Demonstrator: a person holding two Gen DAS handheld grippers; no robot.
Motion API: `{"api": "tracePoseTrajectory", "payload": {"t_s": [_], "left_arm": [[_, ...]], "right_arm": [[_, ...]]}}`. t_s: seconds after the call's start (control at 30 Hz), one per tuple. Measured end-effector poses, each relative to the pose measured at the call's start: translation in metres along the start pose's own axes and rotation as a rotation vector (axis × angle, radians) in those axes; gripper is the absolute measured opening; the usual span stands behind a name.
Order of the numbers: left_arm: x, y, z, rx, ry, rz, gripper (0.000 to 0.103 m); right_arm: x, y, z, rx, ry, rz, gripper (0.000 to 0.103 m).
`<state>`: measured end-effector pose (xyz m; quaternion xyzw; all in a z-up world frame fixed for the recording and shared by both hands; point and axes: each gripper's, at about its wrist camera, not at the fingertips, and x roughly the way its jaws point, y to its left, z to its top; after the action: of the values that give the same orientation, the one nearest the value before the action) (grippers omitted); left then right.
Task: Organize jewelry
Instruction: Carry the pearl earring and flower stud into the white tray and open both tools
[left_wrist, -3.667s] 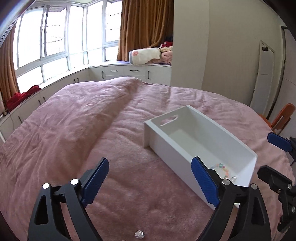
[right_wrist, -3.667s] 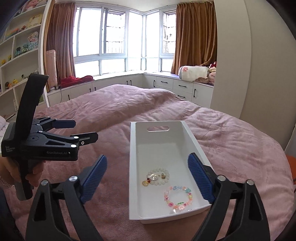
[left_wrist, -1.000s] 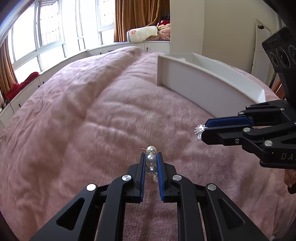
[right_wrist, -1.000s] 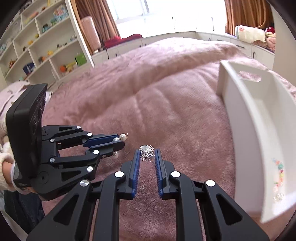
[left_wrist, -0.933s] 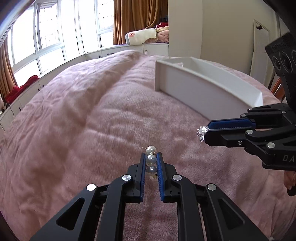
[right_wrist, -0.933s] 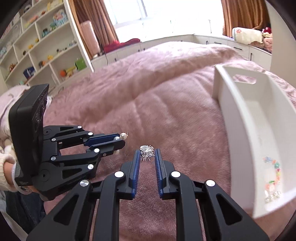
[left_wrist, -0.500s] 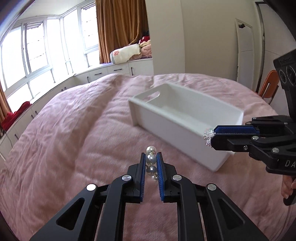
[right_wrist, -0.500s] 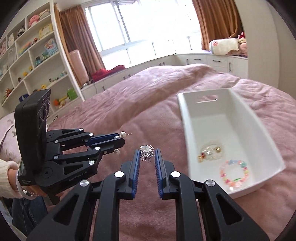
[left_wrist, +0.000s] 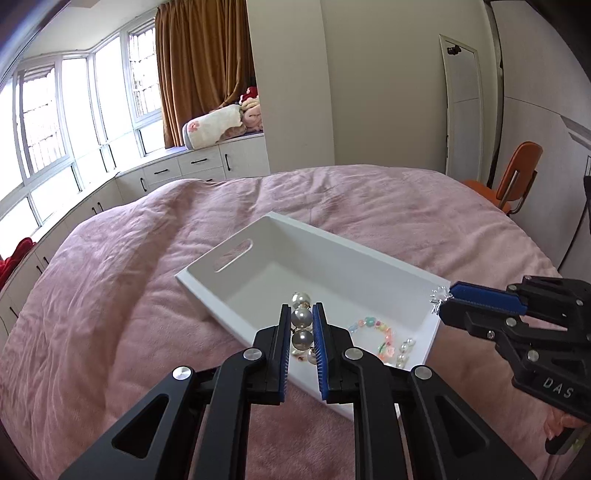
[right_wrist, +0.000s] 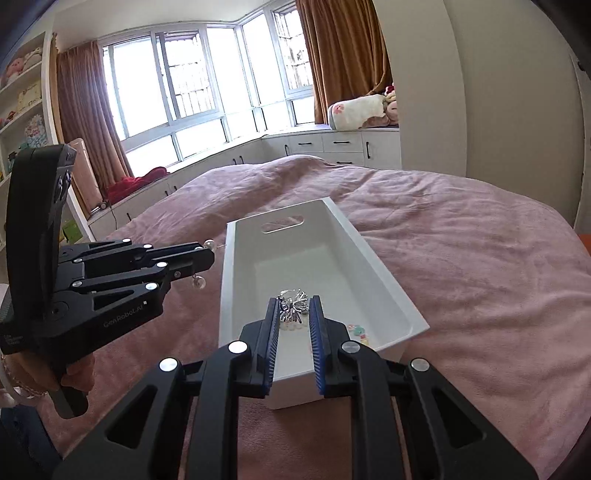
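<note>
Pink bedspread, white tray on it: left gripper pinches a light, dangly pearl earring, right gripper a spiky, likely fragile silver piece, both over the tray; grip bodies, not wires.

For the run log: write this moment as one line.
left gripper: shut on pearl earring | right gripper: shut on silver brooch | both by tray | beaded bracelet in tray

Home bedroom: pink-blanketed bed, curtained bay window
</note>
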<state>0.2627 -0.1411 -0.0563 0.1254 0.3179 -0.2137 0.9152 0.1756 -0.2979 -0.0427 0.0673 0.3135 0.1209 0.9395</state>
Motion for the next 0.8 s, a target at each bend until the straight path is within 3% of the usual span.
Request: {"api": "tracePoseTrajectory", "payload": {"t_s": [0.33, 0.73, 0.77, 0.8], "left_arm": [[0.05, -0.001, 0.007, -0.106, 0.084, -0.002, 0.017], [0.077, -0.004, -0.002, -0.114, 0.124, 0.018, 0.018], [0.078, -0.005, -0.002, -0.111, 0.126, 0.022, 0.018], [0.079, -0.005, -0.002, -0.11, 0.128, 0.026, 0.021]], "right_arm": [[0.013, -0.018, -0.002, -0.007, 0.028, -0.049, 0.017], [0.031, -0.014, 0.002, -0.054, 0.052, -0.089, 0.019], [0.031, -0.014, 0.002, -0.06, 0.052, -0.097, 0.02], [0.032, -0.014, 0.003, -0.064, 0.051, -0.102, 0.028]]}}
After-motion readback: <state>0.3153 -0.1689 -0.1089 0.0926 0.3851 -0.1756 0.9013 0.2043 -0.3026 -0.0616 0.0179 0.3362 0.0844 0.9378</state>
